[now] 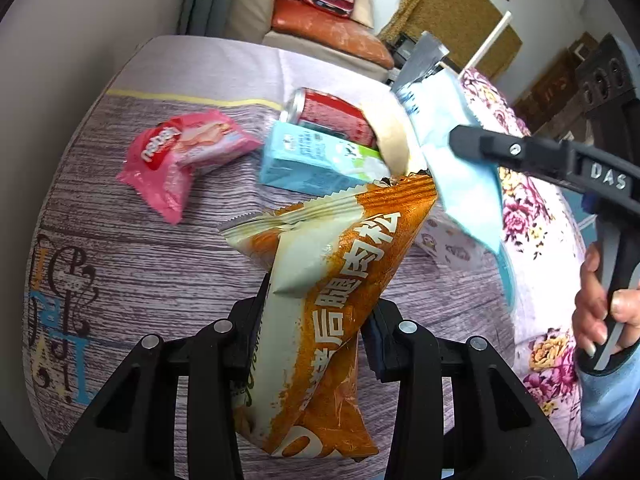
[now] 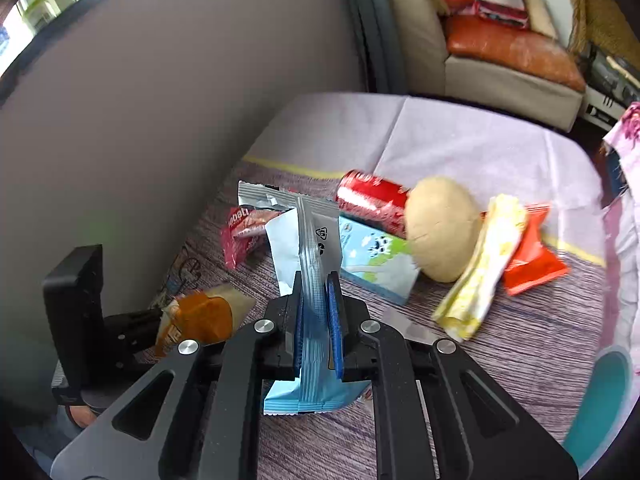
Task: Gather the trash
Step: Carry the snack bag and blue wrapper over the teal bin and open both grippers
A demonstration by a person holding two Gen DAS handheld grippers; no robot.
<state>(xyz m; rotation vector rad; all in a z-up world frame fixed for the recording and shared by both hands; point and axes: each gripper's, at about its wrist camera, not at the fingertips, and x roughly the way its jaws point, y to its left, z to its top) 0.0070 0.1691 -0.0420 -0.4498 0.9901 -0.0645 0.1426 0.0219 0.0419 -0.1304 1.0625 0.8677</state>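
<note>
Our left claw (image 1: 316,320) grips the orange snack bag (image 1: 340,272), our right claw (image 2: 318,320) pinches the blue wrapper (image 2: 308,384); thin film could slip free mid-carry.

Glossy film, metal and printed cloth

A glossy crinkled film is seen on the orange wrapper (image 1: 332,280) and pink packet (image 1: 180,156); a shiny metal can (image 2: 372,200) lies at twelve o'clock of a matt carton (image 2: 376,264), on wood-grain printed tablecloth (image 1: 140,260).

The left tool (image 1: 316,312) grips an orange wrapper (image 1: 332,280) above the surface (image 1: 120,256). The right tool (image 1: 460,142) pinches a blue wrapper (image 1: 460,184). Beyond lie a pink packet (image 1: 180,156), carton (image 1: 316,160) and red can (image 1: 332,114).
</note>
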